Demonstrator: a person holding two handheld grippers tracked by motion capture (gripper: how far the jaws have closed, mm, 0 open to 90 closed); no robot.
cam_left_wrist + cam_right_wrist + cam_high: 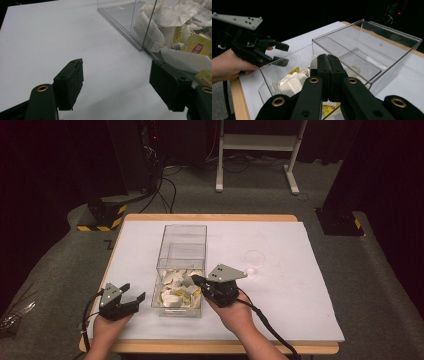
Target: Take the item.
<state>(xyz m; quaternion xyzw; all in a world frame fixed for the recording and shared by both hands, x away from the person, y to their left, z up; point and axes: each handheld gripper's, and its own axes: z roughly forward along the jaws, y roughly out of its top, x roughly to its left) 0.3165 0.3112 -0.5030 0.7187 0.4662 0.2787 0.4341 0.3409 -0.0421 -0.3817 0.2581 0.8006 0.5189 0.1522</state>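
1. Counter (300, 270): a wooden top under a white sheet. It carries the clear rectangular plastic box (181, 265), the landmark for every position below.
2. Clear box: it stands upright and has no lid. The half nearer the person holds a loose heap of white paper tea bags with yellow tags (177, 292). The far half looks bare.
3. Right gripper (196, 280): it sits at the box's near right corner, its tip over the rim and above the heap. In the right gripper view its jaws are pressed together with nothing visibly between them (328, 72).
4. Left gripper (134, 292): it rests on the sheet just left of the box's near left corner, apart from the wall. Its jaws are spread and empty (116, 85).
5. Small clear plastic cup (254, 259): it stands right of the box, well apart. It is probably where a bag would go.
6. Judgement on the step: the right gripper appears set to pick a bag.
   - The jaws should spread before they descend.
   - Aim at a single bag on top of the heap.
   - Pinch the paper body rather than a tag or string.
   - Lift straight up, clear of the wall.
   - Bracing the box's left wall with the left gripper would guard against sliding.
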